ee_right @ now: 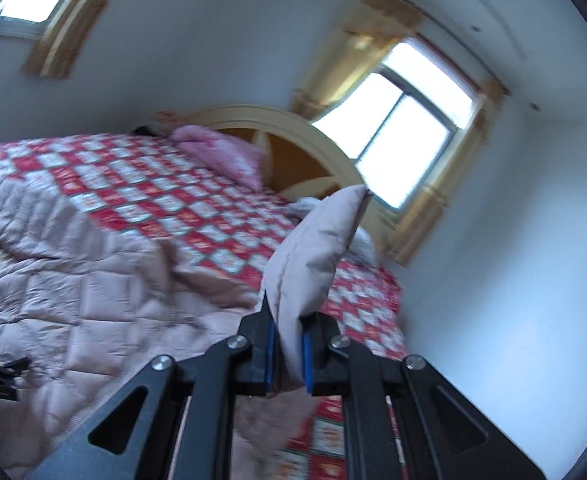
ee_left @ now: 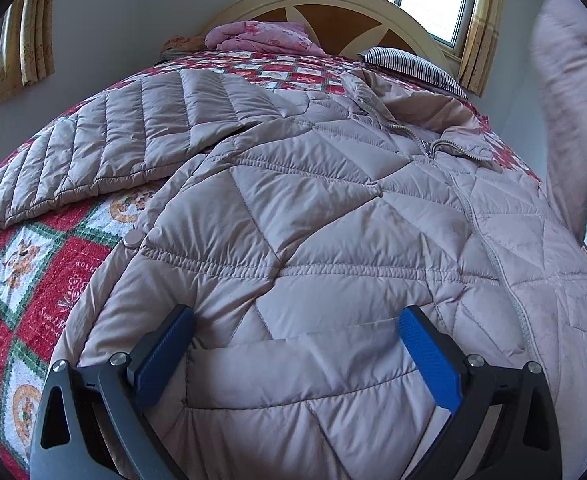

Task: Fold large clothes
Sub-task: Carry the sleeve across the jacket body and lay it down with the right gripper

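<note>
In the left wrist view, your left gripper (ee_left: 297,344) is wide open. Its two blue pads (ee_left: 429,360) sit far apart and hold nothing. Right under them lies the big puffy pale-pink quilted jacket (ee_left: 313,208). It lies front side up, spread on the red and white patchwork bedspread (ee_left: 25,272). The jacket's long way runs from your tongs up toward the cream wooden headboard (ee_left: 325,0). The grey zipper (ee_left: 473,216) runs the same way, a bit to the right of your tongs. The hem part is closest to you and the collar is far off. One sleeve (ee_left: 113,144) lies flat, pointing out to the left. The other sleeve (ee_left: 565,100) is up in the air on the far right.

In the right wrist view, your right gripper (ee_right: 287,356) is squeezed tight on the lifted sleeve (ee_right: 317,248), near its end. The cuff sticks up past the pads, toward the bright window (ee_right: 405,148). The rest of the jacket lies down and to the left of this gripper. This view is a little blurry.

So the sleeve in your right gripper probably has to swing left, across the zipper line, onto the jacket's chest. Your left gripper is nearer the hem, so it looks best placed to hold the body flat or take the bottom edge.
</note>
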